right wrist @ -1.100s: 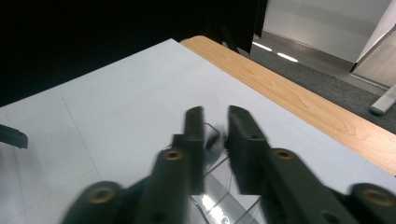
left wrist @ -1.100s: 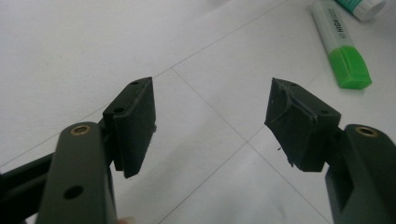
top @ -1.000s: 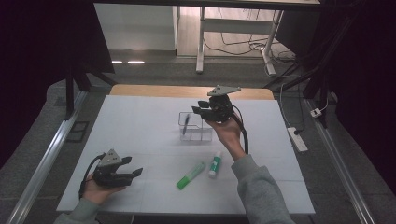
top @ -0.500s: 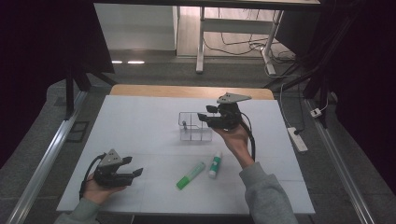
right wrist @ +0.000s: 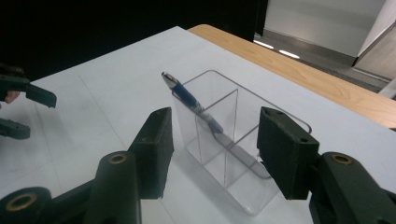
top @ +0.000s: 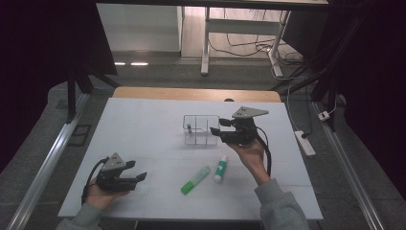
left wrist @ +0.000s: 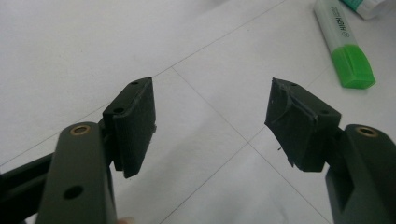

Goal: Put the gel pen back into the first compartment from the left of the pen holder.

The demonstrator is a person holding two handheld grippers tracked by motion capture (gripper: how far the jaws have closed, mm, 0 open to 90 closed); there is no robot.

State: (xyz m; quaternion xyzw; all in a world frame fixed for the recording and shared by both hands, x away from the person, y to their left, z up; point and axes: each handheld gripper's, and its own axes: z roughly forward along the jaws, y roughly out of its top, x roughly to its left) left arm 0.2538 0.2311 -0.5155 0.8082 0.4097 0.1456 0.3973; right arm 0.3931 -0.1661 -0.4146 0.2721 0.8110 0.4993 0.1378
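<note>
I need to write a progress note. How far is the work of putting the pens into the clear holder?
One blue pen already leans in the clear holder. The right claw, just opened and empty, is beside the holder. The green highlighter and the white stick lie on the table; the left claw rests open.

We see the right gripper (top: 216, 132) has drawn back from above the clear organizer (top: 200, 129) toward the table's right edge, its empty jaws opening wider.
</note>
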